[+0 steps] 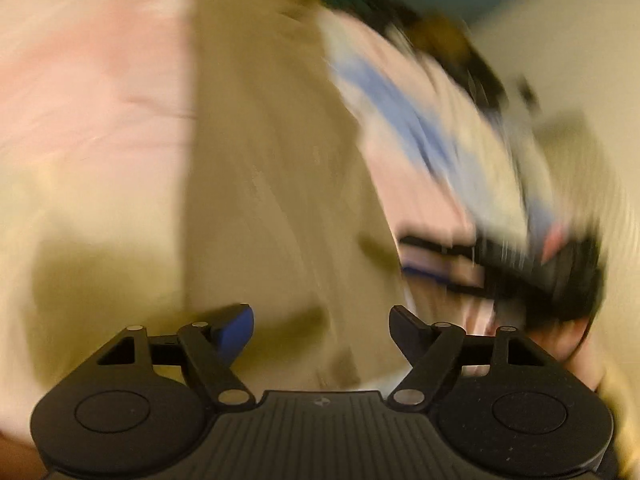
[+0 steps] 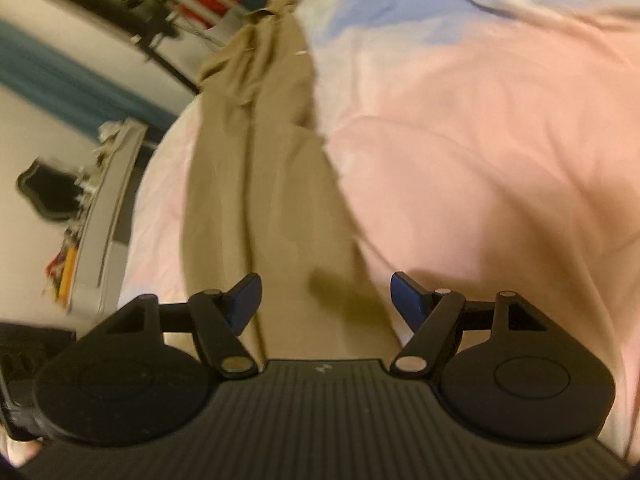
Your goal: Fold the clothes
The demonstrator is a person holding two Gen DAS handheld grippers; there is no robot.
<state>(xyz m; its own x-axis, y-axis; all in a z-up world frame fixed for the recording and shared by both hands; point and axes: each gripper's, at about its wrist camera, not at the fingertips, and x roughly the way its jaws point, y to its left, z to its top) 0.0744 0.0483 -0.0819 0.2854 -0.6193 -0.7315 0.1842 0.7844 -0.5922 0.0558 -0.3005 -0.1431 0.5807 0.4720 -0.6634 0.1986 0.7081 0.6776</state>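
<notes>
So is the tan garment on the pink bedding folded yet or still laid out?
Laid out lengthwise: the tan garment runs as a long strip across the pink bedding. Whether it is already doubled over, cannot tell.

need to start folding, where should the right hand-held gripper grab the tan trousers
Grip the near end of the tan trousers, coming down from above with the open right hand-held gripper. They lie flat and lengthwise on the pink bedding, so that end is free to lift.

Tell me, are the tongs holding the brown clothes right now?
No. Both the left tongs and the right tongs stand open with nothing between them. The tan garment just lies on the pink bedding below.
</notes>
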